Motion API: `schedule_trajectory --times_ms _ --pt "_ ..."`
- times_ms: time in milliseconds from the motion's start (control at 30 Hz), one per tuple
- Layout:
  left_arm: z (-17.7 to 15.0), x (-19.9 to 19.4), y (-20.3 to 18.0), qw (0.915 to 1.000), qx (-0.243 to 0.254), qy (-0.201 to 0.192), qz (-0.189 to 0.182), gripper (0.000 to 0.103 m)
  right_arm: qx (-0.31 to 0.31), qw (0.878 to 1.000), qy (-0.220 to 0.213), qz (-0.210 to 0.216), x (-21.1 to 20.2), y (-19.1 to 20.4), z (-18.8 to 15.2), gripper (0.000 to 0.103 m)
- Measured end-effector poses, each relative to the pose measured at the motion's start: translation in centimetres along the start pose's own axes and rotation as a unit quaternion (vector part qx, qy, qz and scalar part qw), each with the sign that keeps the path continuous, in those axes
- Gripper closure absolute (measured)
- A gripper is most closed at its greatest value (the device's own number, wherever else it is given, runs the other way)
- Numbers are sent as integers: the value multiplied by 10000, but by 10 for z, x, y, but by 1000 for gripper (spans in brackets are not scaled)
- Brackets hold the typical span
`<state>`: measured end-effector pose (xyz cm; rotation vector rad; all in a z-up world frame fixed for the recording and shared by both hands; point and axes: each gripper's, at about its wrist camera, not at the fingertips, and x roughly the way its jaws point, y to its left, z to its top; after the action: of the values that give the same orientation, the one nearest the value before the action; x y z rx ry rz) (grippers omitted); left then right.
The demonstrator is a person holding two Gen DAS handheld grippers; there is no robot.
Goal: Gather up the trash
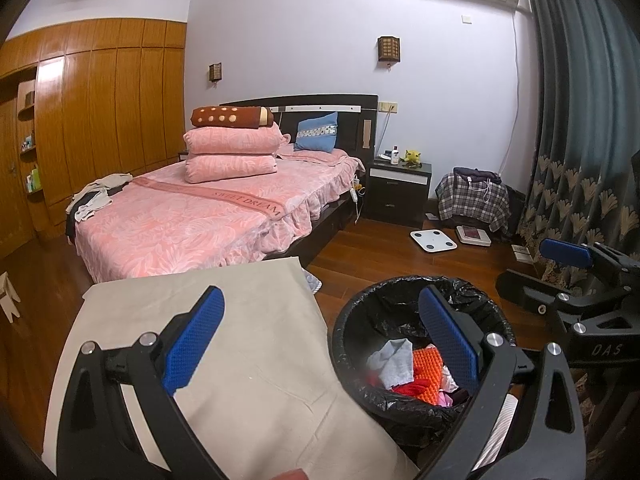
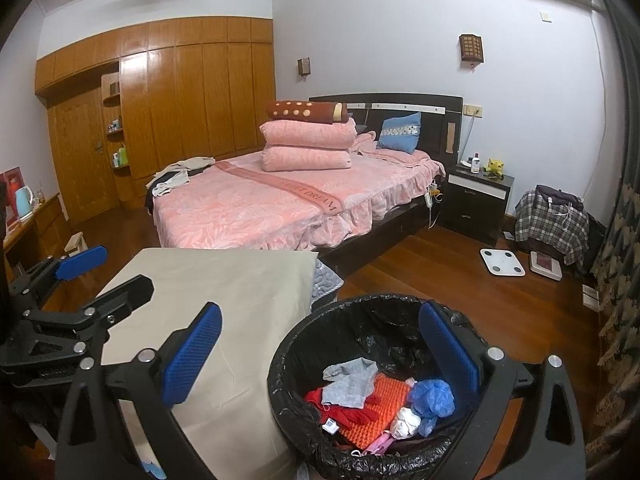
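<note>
Inside the bin point(image 2: 304, 344), the right hand-held gripper point(image 2: 320, 354) hides some trash.

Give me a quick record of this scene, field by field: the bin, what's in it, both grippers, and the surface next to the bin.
bin: trash bin with black liner, on wood floor
contents: grey cloth, orange textured piece, blue bag, red item
left gripper: open, empty
right gripper: open, empty
beside bin: beige cloth-covered surface

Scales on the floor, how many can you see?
2. A white scale lies on the wood floor past the nightstand. A second scale, with a dark reddish centre, lies just right of it, by the plaid-covered pile. Others may be hidden.
</note>
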<state>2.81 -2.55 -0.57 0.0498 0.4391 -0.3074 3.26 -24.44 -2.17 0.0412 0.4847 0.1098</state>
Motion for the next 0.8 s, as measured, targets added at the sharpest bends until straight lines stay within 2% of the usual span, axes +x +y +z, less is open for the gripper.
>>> schedule_trajectory --times_ms 800 --pt "2 -1 2 10000 2 -6 12 8 1 10000 5 3 1 1 3 6"
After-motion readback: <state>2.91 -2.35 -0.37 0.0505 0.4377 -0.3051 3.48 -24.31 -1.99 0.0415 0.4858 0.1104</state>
